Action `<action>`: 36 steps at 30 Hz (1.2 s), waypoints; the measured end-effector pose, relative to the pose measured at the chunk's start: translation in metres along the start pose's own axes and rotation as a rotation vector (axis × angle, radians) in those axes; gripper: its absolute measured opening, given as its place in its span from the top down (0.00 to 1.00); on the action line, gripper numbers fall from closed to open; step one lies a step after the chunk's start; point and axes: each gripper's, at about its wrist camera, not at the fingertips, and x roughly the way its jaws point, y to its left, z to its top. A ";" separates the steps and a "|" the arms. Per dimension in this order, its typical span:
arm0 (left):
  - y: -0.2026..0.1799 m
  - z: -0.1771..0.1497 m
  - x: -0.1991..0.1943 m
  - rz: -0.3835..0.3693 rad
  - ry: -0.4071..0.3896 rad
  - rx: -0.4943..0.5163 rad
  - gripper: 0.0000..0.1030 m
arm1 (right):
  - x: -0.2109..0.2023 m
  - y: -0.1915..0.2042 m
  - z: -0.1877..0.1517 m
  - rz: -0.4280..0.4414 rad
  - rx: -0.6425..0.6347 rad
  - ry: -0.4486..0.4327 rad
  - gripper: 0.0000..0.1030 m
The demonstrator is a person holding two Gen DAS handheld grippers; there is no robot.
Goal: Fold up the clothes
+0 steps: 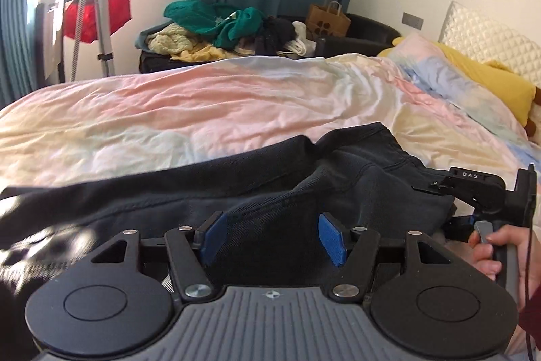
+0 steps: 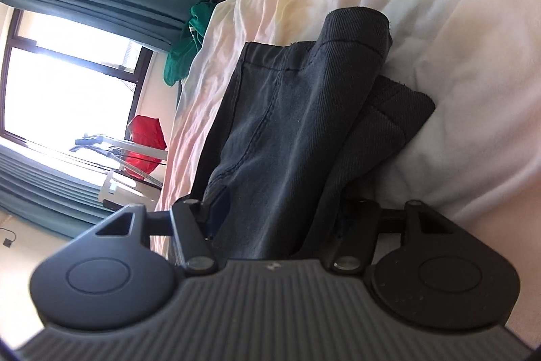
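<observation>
Dark navy trousers [image 1: 236,178] lie across the near part of the bed, partly folded. My left gripper [image 1: 274,235] is open, its blue pads [image 1: 333,237] apart just above the dark cloth. My right gripper [image 2: 274,219] is rolled on its side, with thick folds of the trousers [image 2: 287,131] filling the space between its fingers; the fingertips are buried in cloth. The right gripper also shows at the right edge of the left wrist view [image 1: 473,195], at the trousers' end, held by a hand.
The bed has a rumpled pastel duvet [image 1: 203,104], with a yellow pillow [image 1: 487,80] and quilted headboard at the right. Behind it, a pile of clothes [image 1: 219,29], a paper bag [image 1: 328,17], teal curtains, a window and a tripod stand [image 1: 101,5].
</observation>
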 end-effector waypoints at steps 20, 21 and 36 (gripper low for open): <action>0.104 -0.036 -0.396 0.576 -0.090 -0.343 0.22 | -0.024 0.082 -0.035 -0.281 -0.374 -0.217 0.90; 0.102 -0.032 -0.401 0.589 -0.092 -0.339 0.22 | -0.026 0.083 -0.037 -0.282 -0.389 -0.219 0.90; 0.049 0.037 -0.428 0.649 -0.128 -0.260 0.17 | -0.033 0.113 -0.046 -0.277 -0.517 -0.248 0.90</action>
